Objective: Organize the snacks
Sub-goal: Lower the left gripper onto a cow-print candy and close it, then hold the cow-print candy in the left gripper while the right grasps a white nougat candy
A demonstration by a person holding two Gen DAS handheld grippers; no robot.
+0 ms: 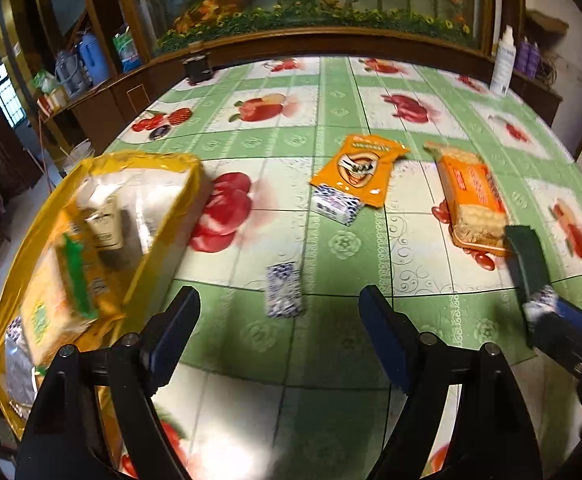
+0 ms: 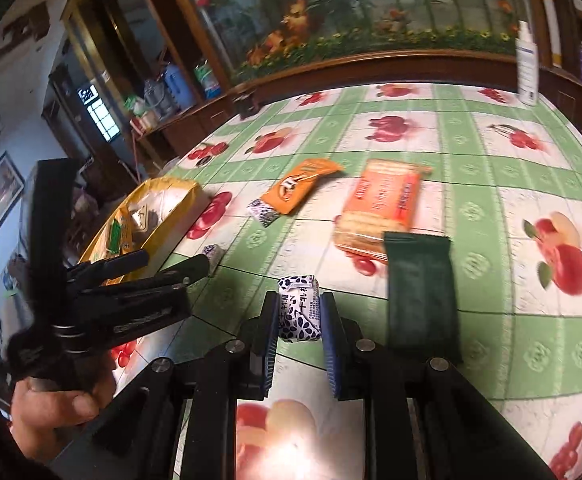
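My right gripper (image 2: 299,312) is shut on a small white-and-blue wrapped candy (image 2: 299,314), held above the table. My left gripper (image 1: 279,304) is open and empty, hovering over another white-and-blue candy (image 1: 283,295) on the table. A third such candy (image 1: 337,204) lies by an orange snack packet (image 1: 359,170). An orange cracker pack (image 1: 471,200) and a dark green packet (image 2: 421,292) lie to the right. A yellow box (image 1: 163,216) at the left holds several snacks.
The table has a green-and-white fruit-print cloth (image 1: 331,92). A white bottle (image 1: 503,62) stands at the far right edge and a dark small object (image 1: 198,68) at the far edge. Wooden cabinets stand behind.
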